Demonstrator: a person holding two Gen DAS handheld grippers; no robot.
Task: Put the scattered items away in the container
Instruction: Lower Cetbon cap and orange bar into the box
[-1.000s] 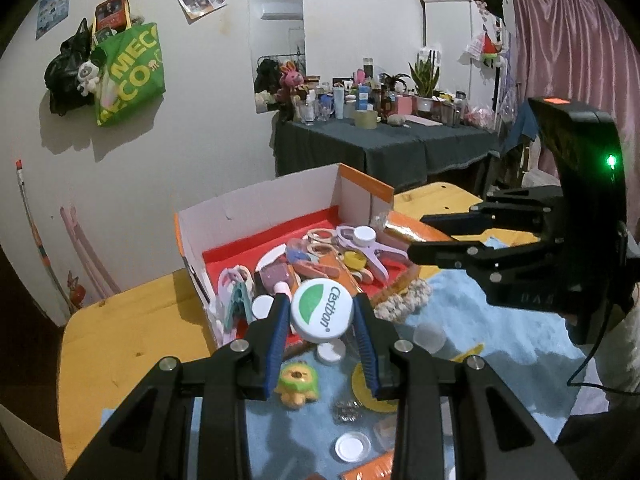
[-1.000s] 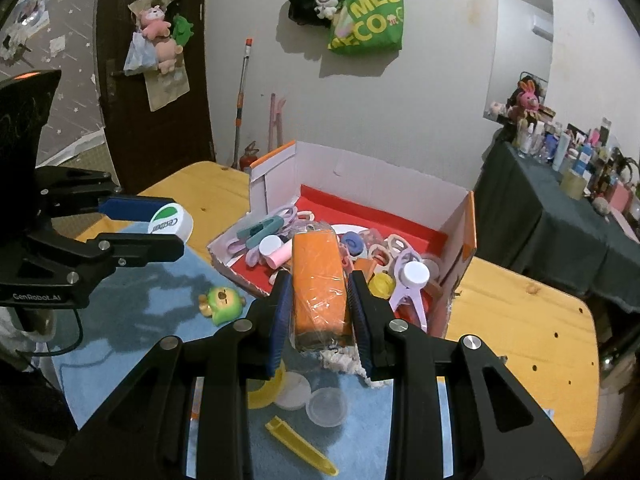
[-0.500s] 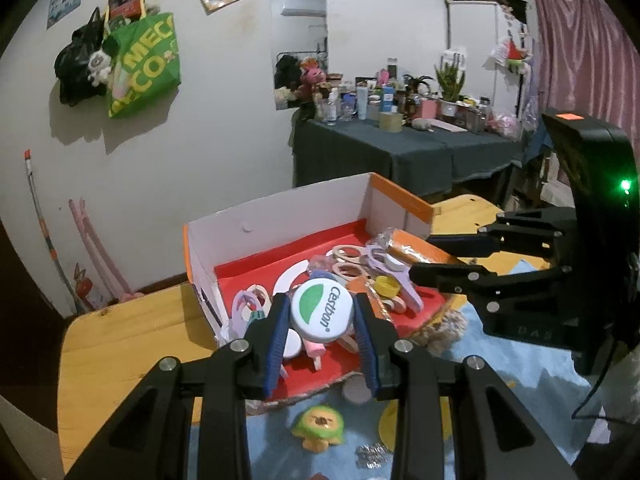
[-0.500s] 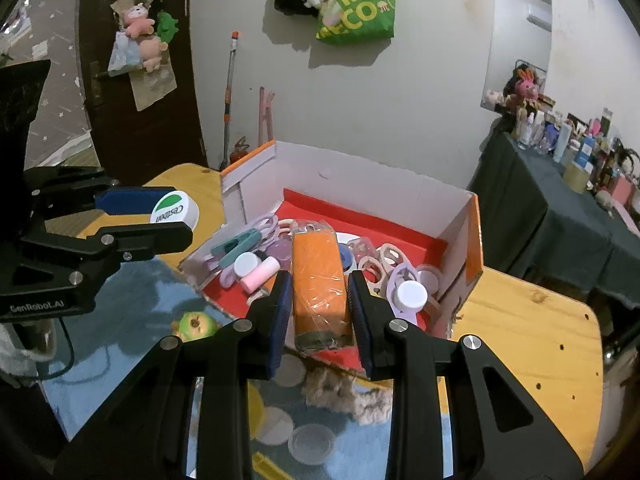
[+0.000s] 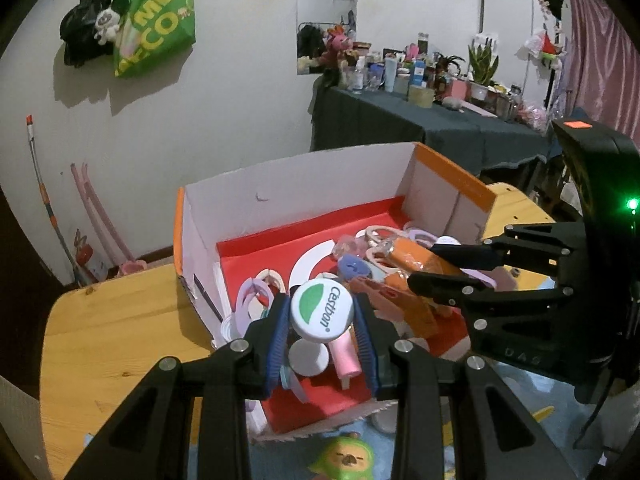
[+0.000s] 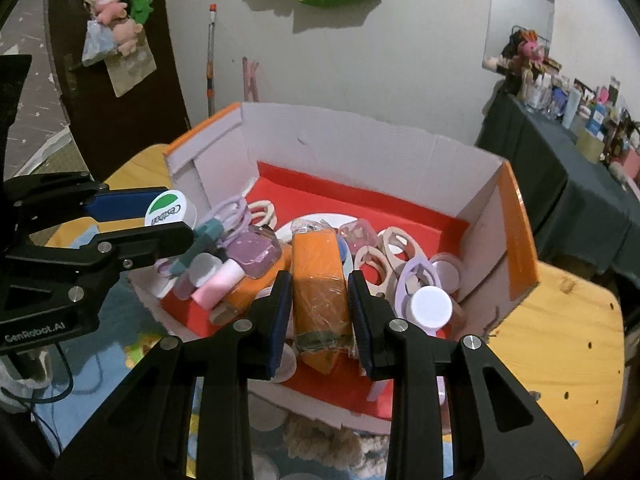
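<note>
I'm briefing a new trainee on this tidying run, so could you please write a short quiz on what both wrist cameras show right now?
1. True or false: the left gripper holds nothing between its jaws.
2. What does the right gripper carry? A) a pink tube B) an orange wrapped block C) a white cap
3. Fill in: both held items hang over the open cardboard ____.

Key
1. False: its jaws are shut on the white Cestbon jar.
2. B: the orange wrapped block.
3. box, its red floor already strewn with small items.
</note>
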